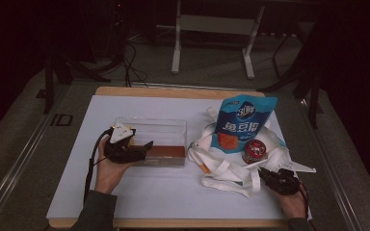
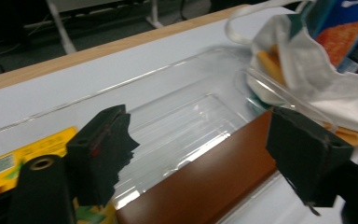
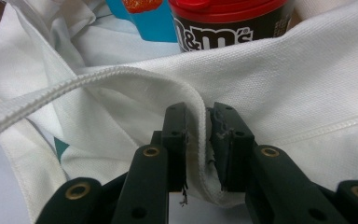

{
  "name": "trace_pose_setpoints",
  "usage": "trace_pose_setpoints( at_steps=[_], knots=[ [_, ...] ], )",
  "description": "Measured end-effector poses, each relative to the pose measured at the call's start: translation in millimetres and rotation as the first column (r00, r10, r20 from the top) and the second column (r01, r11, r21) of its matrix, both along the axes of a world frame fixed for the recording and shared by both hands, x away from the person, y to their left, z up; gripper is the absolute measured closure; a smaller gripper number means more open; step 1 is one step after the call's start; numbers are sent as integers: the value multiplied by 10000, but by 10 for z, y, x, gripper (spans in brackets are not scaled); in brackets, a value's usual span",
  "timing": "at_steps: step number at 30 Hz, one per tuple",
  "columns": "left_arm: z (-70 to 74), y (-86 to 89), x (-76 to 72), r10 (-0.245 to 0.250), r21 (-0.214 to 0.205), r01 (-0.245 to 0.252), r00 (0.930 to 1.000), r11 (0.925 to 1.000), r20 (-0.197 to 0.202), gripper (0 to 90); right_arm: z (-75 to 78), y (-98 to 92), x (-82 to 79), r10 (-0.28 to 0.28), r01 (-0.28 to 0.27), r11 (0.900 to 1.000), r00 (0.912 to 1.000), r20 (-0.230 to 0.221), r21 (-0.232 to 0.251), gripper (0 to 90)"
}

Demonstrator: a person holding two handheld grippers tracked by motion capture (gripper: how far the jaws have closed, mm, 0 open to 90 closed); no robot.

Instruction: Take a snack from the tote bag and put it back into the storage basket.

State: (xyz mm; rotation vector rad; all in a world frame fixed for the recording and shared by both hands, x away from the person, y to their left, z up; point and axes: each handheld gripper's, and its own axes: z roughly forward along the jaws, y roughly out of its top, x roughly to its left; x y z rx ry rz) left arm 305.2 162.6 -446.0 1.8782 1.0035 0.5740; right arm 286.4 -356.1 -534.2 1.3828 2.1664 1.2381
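White canvas tote bag, right side of table: hem clenched in right gripper jaws. Left gripper jaws spread, empty, over clear plastic bin. Step: unpacking; next, likely fetch 1 item.

Clear box walls hem left tongs; bare mat in front passable; bag crowds right.

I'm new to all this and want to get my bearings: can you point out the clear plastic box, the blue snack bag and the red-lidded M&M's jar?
Clear plastic box (image 1: 176, 126): high view, bare far-right wall.
Blue snack bag (image 1: 244, 118): high view, printed front.
Red-lidded M&M's jar (image 3: 223, 28): right gripper view, dark label.
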Motion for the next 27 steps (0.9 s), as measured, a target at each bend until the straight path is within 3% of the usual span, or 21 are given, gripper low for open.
trace_pose_setpoints(
  at_steps=[3, 4, 7, 11, 15, 19, 27],
  knots=[
    [-13, -51, -11, -194, 257, 192, 9998, 9995, 102, 332, 2, 1, 1, -8, 8, 10000, 10000, -16, 6, 752],
    [-32, -105, -30, -303, 614, 286, 9992, 9977, 263, 359, 3, 1, 0, -13, 13, 10000, 10000, -23, -2, 752],
    [-64, -160, -42, -577, 689, 561, 9981, 9960, 211, 399, 3, 3, -1, -23, 23, 10000, 10000, -14, -15, 752],
    [-87, -190, -46, -1134, 277, 1132, 9935, 9932, 58, 438, 6, 4, 0, -22, 22, 10000, 10000, -1, -27, 752],
    [-82, -213, -57, -1558, 181, 1557, 9878, 9876, 78, 467, 30, -14, 4, 27, -26, 9999, 10000, -35, 154, 748],
    [-89, -240, -71, -1685, 173, 1683, 9857, 9856, 75, 484, 92, 13, 1, 60, -58, 9997, 9999, 85, -220, 738],
    [-120, -215, -100, -1871, 166, 1871, 9823, 9822, 5, 507, 244, -9, -35, 55, -49, 9998, 9995, 300, -200, 661]
  ],
)
